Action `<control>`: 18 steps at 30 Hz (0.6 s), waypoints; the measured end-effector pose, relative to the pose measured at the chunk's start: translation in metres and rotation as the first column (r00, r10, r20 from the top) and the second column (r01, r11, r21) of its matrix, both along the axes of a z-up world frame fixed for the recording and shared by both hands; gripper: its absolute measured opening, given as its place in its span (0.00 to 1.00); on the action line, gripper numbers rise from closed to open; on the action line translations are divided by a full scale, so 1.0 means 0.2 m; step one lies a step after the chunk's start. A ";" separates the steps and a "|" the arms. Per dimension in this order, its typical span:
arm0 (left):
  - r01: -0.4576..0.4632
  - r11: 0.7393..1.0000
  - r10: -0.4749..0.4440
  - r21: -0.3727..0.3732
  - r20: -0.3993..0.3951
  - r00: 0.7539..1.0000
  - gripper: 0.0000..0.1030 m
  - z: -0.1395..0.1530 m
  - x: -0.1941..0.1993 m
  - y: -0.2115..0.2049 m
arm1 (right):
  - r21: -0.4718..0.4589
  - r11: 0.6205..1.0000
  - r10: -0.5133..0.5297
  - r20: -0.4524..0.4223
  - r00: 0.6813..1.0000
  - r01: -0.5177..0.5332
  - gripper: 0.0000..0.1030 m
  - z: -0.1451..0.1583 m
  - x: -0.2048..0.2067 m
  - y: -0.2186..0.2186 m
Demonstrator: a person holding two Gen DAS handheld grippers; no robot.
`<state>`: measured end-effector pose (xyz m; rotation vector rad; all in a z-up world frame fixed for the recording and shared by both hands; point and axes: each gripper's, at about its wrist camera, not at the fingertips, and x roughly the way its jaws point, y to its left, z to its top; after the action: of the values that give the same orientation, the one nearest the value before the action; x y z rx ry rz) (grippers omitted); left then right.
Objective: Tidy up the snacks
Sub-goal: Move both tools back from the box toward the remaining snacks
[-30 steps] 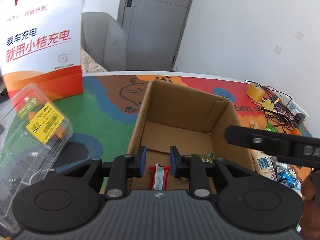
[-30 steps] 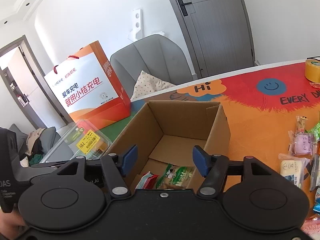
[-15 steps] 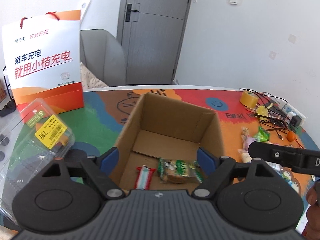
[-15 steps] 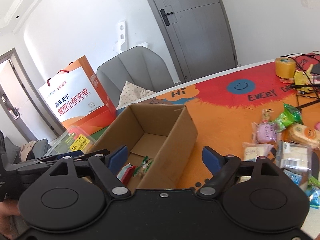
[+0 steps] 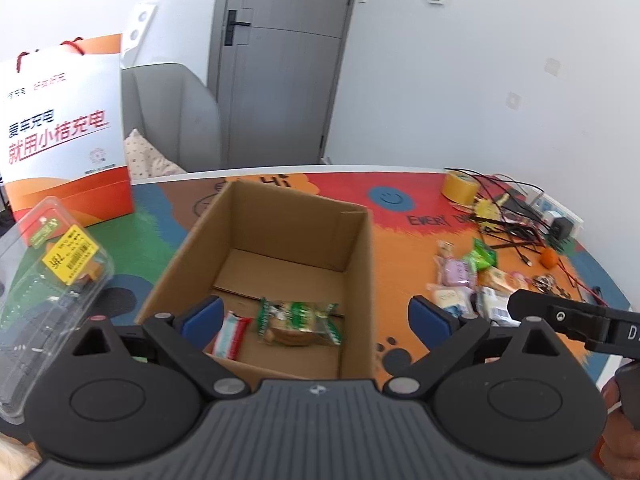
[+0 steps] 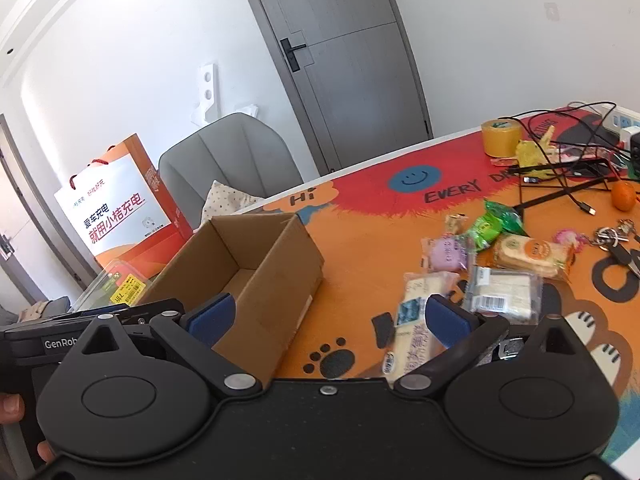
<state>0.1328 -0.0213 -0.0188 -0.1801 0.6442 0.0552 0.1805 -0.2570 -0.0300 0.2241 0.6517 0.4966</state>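
1. Both grippers have swung toward the loose snacks since a second ago: the left gripper [image 5: 316, 316], then nearly shut above the red-and-white wrapped snack bar [image 5: 230, 335], now has its blue pads spread wide and still opening, with nothing gripped.
2. Likewise the right gripper [image 6: 328, 318], earlier half open over the box, now has its jaws opening wide; its right pad sits over a long pale bread packet [image 6: 412, 332] without clamping it.
3. Nearest in the left wrist view, the open brown cardboard box [image 5: 360, 264] holds that snack bar and a green-and-clear biscuit packet [image 5: 298, 318] lying side by side on its floor.
4. Left of the box lies a clear plastic clamshell container [image 5: 52, 280] with a yellow label.
5. To the box's right, loose snacks lie on the colourful cartoon-print table mat [image 6: 360, 248]: a purple packet [image 6: 448, 254], a green packet [image 6: 494, 224], an orange-labelled cracker packet [image 6: 530, 254], a white barcoded packet [image 6: 502, 294].
6. Farther back: an orange-and-white paper gift bag [image 5: 64, 132], a yellow tape roll [image 6: 500, 136], tangled black cables [image 6: 568, 160].
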 end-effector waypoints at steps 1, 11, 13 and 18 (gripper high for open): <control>0.007 1.000 -0.007 -0.004 0.000 1.000 0.95 0.00 0.00 -0.02 | 0.001 1.000 -0.007 -0.002 1.000 0.007 1.00 -0.01 -0.01 -0.02; 0.059 0.998 -0.058 -0.039 0.018 0.998 0.95 0.00 -0.01 -0.19 | 0.016 0.992 -0.121 0.004 0.993 0.121 1.00 -0.03 -0.06 -0.30; 0.079 0.996 -0.079 -0.040 0.023 0.997 0.95 0.00 -0.02 -0.23 | 0.021 0.990 -0.141 0.000 0.990 0.141 1.00 -0.03 -0.07 -0.37; 0.129 0.990 -0.128 -0.051 0.031 0.991 0.95 -0.03 -0.04 -0.30 | 0.014 0.981 -0.192 -0.002 0.981 0.192 1.00 -0.06 -0.09 -0.49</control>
<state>0.1256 -0.0806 -0.0242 -0.1895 0.6288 -0.0881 0.1617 -0.3543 -0.0421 0.2977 0.6196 0.3157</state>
